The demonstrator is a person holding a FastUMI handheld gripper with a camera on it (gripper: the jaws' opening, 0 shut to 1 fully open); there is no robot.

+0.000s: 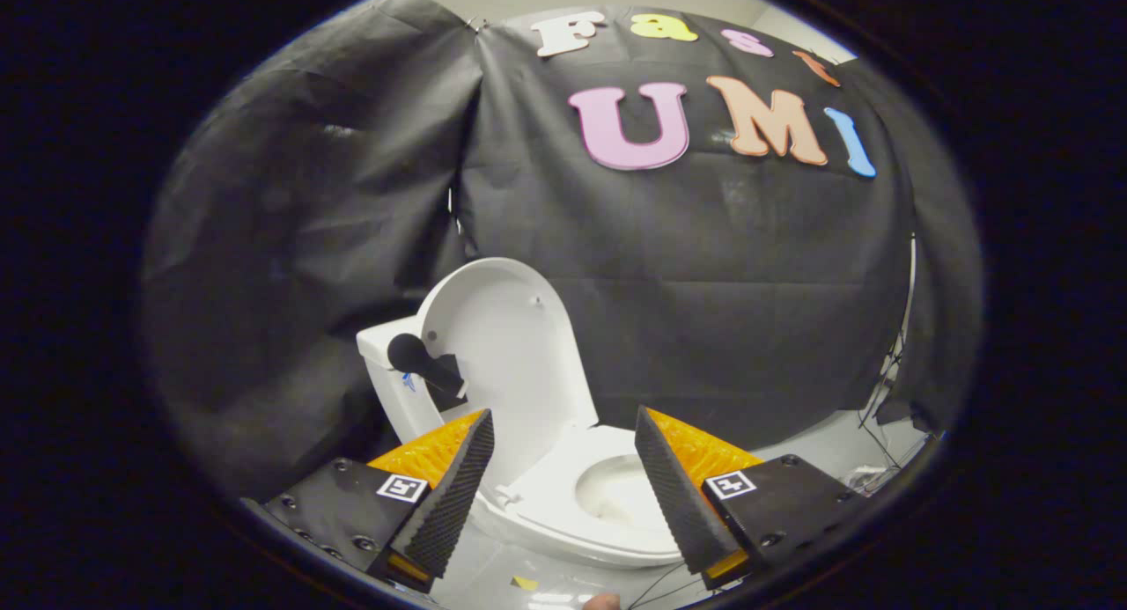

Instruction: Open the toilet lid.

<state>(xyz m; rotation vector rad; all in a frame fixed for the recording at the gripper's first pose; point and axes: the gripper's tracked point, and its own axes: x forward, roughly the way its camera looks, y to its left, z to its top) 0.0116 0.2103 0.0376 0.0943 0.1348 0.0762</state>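
One white ceramic toilet (607,496) sits just ahead of the tool (563,434), its one white oval lid (506,346) raised upright; the tool's two fingers are spread apart, empty.

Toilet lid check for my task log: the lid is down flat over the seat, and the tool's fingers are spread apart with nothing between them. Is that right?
Not quite. In the gripper view the toilet lid stands raised, leaning back toward the tank, with the seat and bowl uncovered. The rest holds: the tool has its fingers spread apart, gripping nothing.
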